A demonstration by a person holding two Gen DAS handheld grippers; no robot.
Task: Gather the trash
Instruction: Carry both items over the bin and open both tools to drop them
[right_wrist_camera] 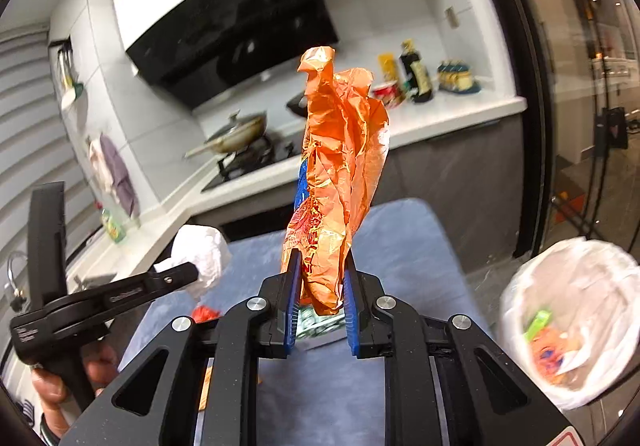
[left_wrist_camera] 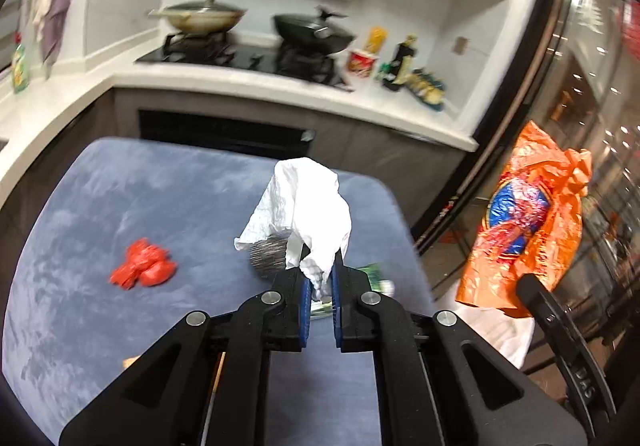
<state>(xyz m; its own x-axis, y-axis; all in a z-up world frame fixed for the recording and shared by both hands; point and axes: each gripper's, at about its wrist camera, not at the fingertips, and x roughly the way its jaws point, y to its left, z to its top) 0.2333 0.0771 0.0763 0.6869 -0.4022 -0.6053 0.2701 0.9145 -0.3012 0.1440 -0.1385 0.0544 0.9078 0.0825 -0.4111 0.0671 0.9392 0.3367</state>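
Observation:
My left gripper [left_wrist_camera: 320, 278] is shut on a crumpled white tissue [left_wrist_camera: 304, 202], lifted above the blue-grey table [left_wrist_camera: 120, 198]. From the right wrist view the same tissue [right_wrist_camera: 202, 250] shows at the left gripper's tip. My right gripper [right_wrist_camera: 320, 278] is shut on a crinkled orange plastic wrapper [right_wrist_camera: 340, 166] that stands up from its pads; the wrapper [left_wrist_camera: 524, 214] also appears at the right of the left wrist view. On the table lie a red crumpled scrap [left_wrist_camera: 144, 264], a silvery pleated cup [left_wrist_camera: 270, 254] and a green packet [left_wrist_camera: 374, 276]. A white-lined trash bin [right_wrist_camera: 576, 318] holds several scraps at lower right.
Behind the table runs a white kitchen counter [left_wrist_camera: 240, 80] with a black hob, two pans, bottles and jars. A glass door [left_wrist_camera: 592, 86] stands to the right. A person's hand [right_wrist_camera: 60, 386] holds the left gripper's handle.

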